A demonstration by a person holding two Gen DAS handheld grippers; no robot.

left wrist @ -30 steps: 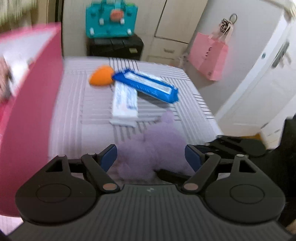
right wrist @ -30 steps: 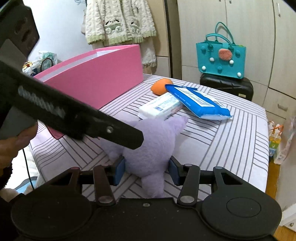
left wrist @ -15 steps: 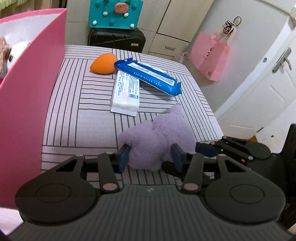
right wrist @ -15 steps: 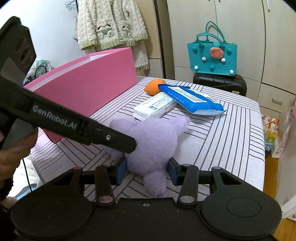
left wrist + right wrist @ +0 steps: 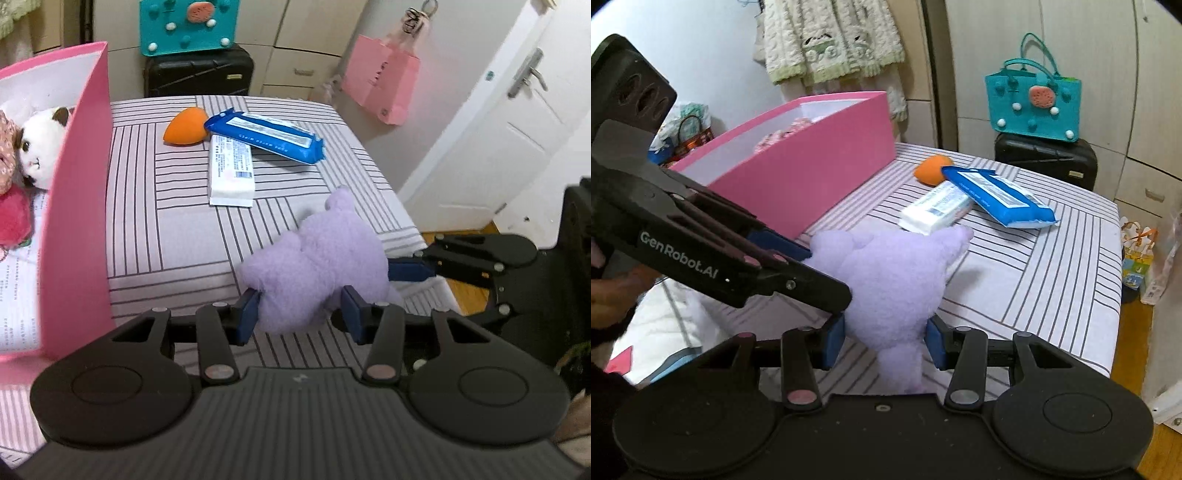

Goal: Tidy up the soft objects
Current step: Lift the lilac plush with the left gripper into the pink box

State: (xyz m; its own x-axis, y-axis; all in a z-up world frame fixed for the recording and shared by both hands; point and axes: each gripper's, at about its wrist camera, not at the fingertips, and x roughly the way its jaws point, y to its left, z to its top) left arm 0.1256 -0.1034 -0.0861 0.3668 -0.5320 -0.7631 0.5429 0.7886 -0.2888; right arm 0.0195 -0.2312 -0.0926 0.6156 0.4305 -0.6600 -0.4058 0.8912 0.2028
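Plush, fluffy lilac stuffed toy (image 5: 317, 266), being clamped from two directions at once: left tool (image 5: 300, 309) pinching its lower lobe between blue pads (image 5: 248, 313), right tool (image 5: 886, 339) squeezing its narrow bottom between its own blue pads (image 5: 834, 338). Both tools closing on the same toy, probably because floppy fleece sags and slips from a single pinch. Hanging just ahead of both tools, over the near edge of the striped bed cover (image 5: 166, 236), whether lifted clear or brushing the fabric not being certain. Standing to the left of the left tool, open tall pink cardboard box (image 5: 79, 206), already holding a white panda plush (image 5: 42, 146) and a red fuzzy toy (image 5: 13, 218), so likely serving as the destination. Lying farther ahead of the tools and waiting: orange egg-shaped sponge (image 5: 184, 126), white rectangular tissue pack (image 5: 232, 168) and blue wet-wipes pouch (image 5: 264, 134) overlapping it.
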